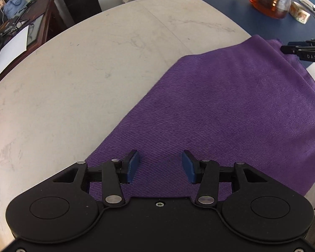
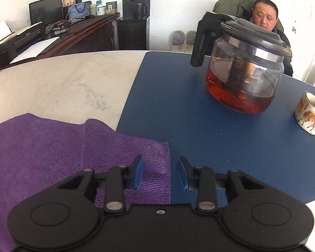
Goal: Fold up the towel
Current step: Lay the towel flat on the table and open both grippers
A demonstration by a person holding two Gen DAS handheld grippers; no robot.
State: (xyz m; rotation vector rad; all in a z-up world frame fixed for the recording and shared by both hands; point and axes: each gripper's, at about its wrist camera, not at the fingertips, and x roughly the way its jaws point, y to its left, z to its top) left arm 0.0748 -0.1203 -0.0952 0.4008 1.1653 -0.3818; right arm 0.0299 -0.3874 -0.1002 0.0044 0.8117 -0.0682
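Left gripper point(image 1: 160, 166) sits low over the purple towel point(image 1: 231, 109), jaws spread wide, blue pads point(image 1: 133, 167) well apart with nothing but cloth showing in the gap; whether the tips actually touch the fabric, I cannot tell. The towel lies flat on the pale marble table point(image 1: 83, 73), running from the gripper up toward two o'clock, where its far corner laps onto the blue mat point(image 1: 231, 6). Out at three o'clock in that same view, the right gripper point(image 1: 300, 50) pokes in over the towel's far edge. Over to the right wrist view: the right gripper point(image 2: 160, 172) is also wide open, holding nothing, and it straddles the towel's hemmed edge point(image 2: 169, 168), with the left pad point(image 2: 138, 173) over the purple cloth and the right pad point(image 2: 181, 173) over the bare blue mat point(image 2: 199, 130). The towel point(image 2: 41, 147) stretches away to nine o'clock here, a soft ridge running through it near the middle, a second layer showing along the top edge. Up at one o'clock stands a glass teapot point(image 2: 243, 69) with dark amber tea and a black handle, and at three o'clock a small painted cup point(image 2: 309, 113), both on the mat and well clear of the towel. A person sits behind the table at one o'clock.
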